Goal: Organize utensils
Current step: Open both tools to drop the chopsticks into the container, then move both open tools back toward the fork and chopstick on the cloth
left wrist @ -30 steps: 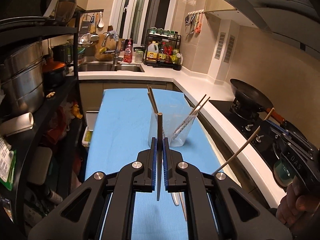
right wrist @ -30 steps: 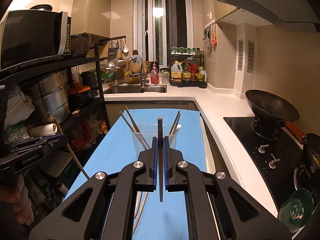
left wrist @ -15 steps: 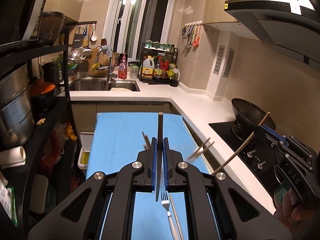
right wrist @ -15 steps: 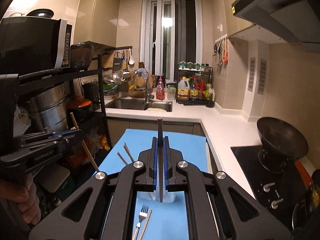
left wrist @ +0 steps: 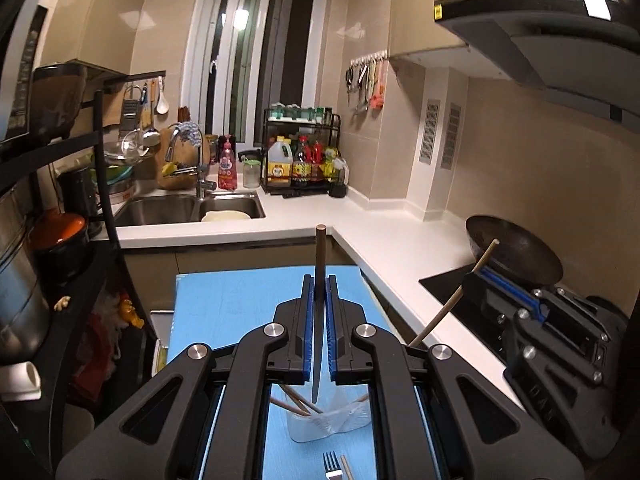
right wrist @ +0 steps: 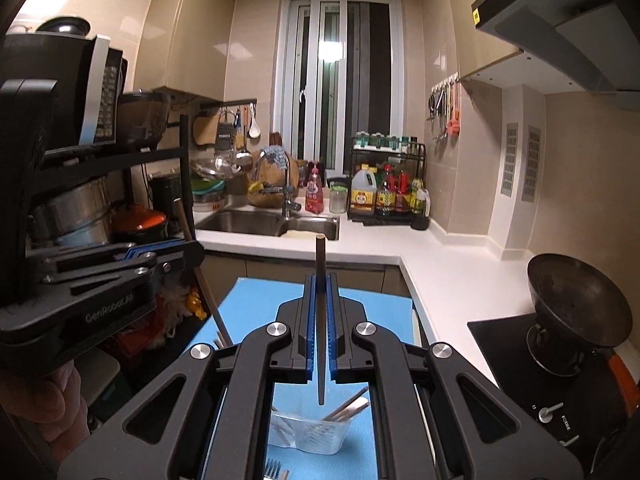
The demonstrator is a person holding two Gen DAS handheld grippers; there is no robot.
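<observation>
- The left gripper (left wrist: 319, 292) is holding a dark chopstick (left wrist: 319, 312) upright, its jaws squeezing tight on it.
- The right gripper (right wrist: 320, 292) is pinching another dark chopstick (right wrist: 320, 320) the same way, jaws closed on it.
- A clear cup (left wrist: 328, 420) is standing on the blue mat (left wrist: 240, 292) near its front edge, with chopsticks and a spoon sticking out.
- A fork (left wrist: 332, 466) is lying on the mat just in front of the cup.
</observation>
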